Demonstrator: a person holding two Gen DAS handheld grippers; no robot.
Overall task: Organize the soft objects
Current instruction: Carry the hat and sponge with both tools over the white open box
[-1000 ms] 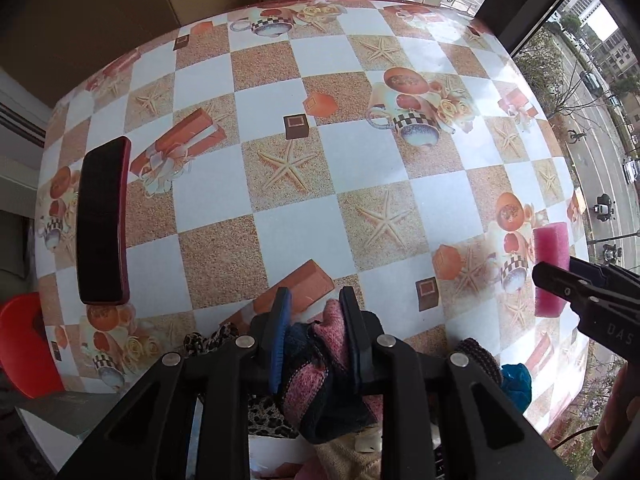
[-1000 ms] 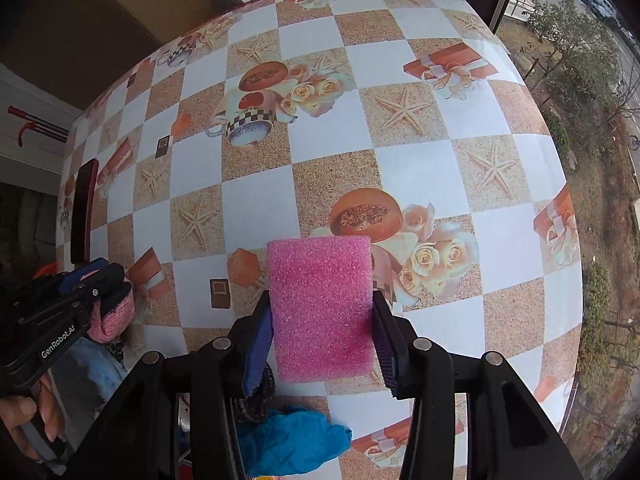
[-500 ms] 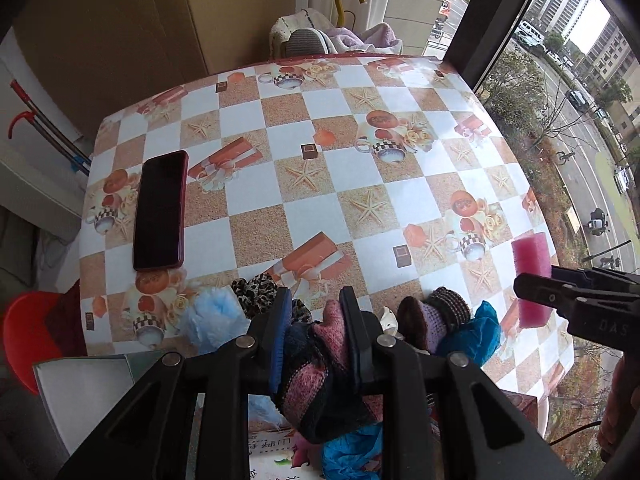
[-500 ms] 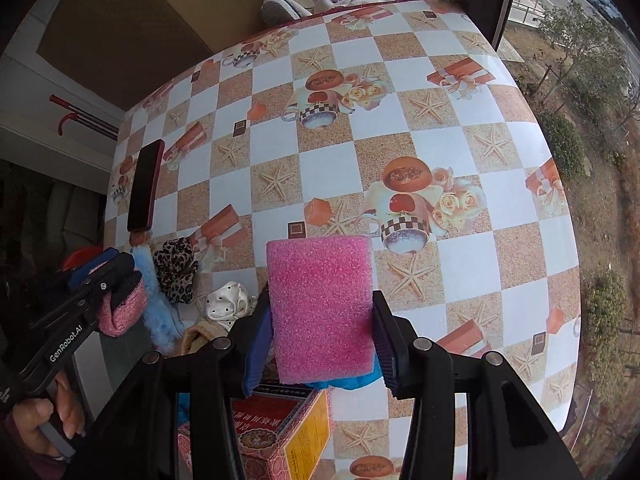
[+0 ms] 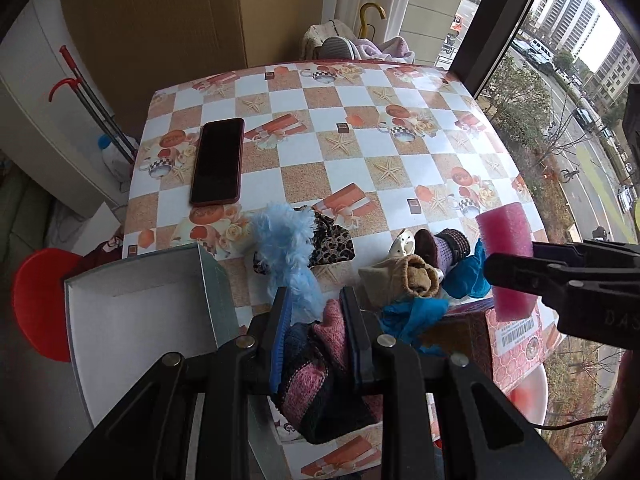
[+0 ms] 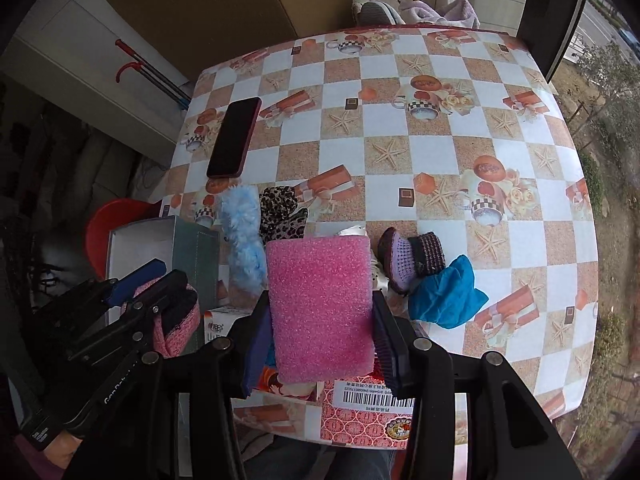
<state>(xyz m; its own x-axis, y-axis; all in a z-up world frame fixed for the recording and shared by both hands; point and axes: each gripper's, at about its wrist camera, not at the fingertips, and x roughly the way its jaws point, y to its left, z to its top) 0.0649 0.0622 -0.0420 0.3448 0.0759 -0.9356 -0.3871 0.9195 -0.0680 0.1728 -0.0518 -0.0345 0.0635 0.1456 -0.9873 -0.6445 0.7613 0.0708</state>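
Likely a high-rise flat, checkered vinyl-covered dining table (image 5: 360, 160) by a large window (image 5: 560, 100) over a street, yellow-handled umbrella (image 5: 372, 14), black smartphone (image 5: 218, 160), red plastic stool (image 5: 36, 304)

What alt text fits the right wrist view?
The right gripper clamps a pink foam sponge block above a checkered table strewn with a blue fluffy item, a teal cloth and a black phone.

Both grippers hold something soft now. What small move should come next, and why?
Probably bring the left gripper over the open grey box at its left and lower the pink knitted piece into it. The box looks empty and close, while the right gripper holds the pink sponge above the red patterned box.
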